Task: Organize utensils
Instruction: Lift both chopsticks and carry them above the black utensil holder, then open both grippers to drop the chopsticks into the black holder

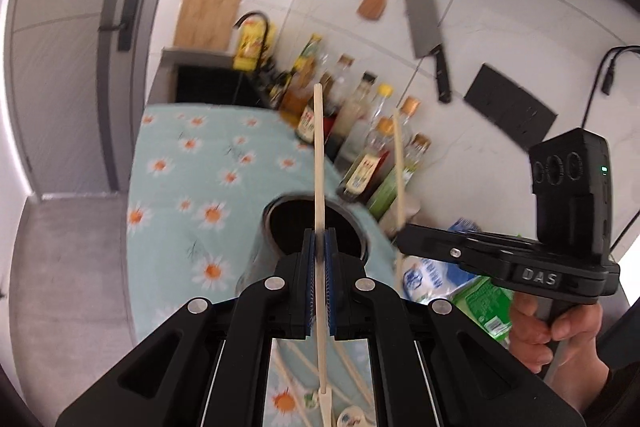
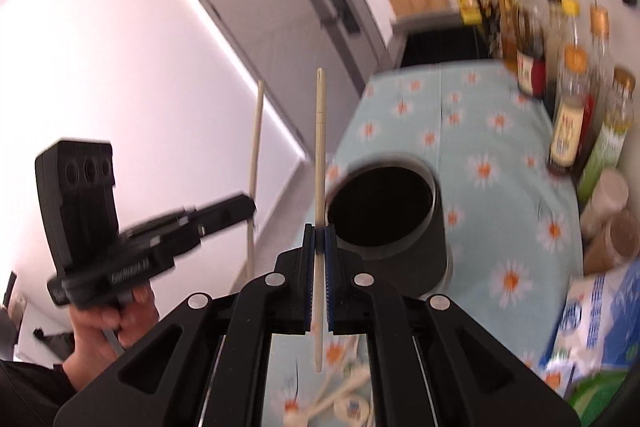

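My left gripper [image 1: 319, 239] clamps one pale chopstick [image 1: 319, 163] upright, and my right gripper [image 2: 319, 237] clamps another chopstick [image 2: 320, 147]. Both hang above the black holder [image 2: 390, 223] standing mid-counter on the daisy cloth [image 2: 460, 131].

Blurred by motion: bottles [image 1: 362, 147] along the wall, labels unreadable. Cup [image 1: 316, 227] partly hidden behind the left gripper [image 1: 319, 239], inside too dark to see. Spoons [image 2: 344, 397] on the counter [image 2: 460, 131] mostly covered by the right gripper [image 2: 319, 237], cut off at the bottom edge.
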`<state>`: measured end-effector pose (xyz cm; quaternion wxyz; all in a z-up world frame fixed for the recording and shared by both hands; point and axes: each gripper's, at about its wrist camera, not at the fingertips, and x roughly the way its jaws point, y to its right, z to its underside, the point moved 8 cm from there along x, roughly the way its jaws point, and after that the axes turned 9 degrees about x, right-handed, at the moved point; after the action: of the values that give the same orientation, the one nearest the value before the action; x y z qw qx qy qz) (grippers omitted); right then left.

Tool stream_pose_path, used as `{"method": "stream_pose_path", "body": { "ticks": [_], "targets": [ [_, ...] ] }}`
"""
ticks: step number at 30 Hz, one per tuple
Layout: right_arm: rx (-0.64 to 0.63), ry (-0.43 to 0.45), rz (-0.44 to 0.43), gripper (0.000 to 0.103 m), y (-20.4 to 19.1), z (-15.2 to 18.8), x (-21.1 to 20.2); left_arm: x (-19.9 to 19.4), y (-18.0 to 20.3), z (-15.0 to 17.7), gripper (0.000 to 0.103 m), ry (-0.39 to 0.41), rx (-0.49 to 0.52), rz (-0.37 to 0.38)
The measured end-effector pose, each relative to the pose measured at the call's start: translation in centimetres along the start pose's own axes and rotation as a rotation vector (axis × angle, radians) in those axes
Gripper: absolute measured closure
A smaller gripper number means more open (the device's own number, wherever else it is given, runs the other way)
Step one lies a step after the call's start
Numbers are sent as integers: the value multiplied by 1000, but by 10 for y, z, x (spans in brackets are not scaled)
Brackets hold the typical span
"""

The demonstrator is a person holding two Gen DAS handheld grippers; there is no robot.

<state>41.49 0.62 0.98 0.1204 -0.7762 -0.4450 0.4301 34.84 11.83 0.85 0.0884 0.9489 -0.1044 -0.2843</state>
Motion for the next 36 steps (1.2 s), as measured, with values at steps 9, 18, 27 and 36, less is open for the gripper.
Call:
{"method": "stream_pose_path", "body": {
  "ticks": [9,18,27,36],
  "targets": [
    [-4,247,-32,97,6,-64,-15,7,0,-60,99,275,36,71],
    [12,253,16,97,28,-70,10,47,-16,-58,99,279,14,75],
    [74,199,22,94,43,-58,22,55,-25,-43,98,255,-11,83],
    [101,210,14,80,37,-50,8,44,-22,-36,98,246,-18,73]
  ]
}}
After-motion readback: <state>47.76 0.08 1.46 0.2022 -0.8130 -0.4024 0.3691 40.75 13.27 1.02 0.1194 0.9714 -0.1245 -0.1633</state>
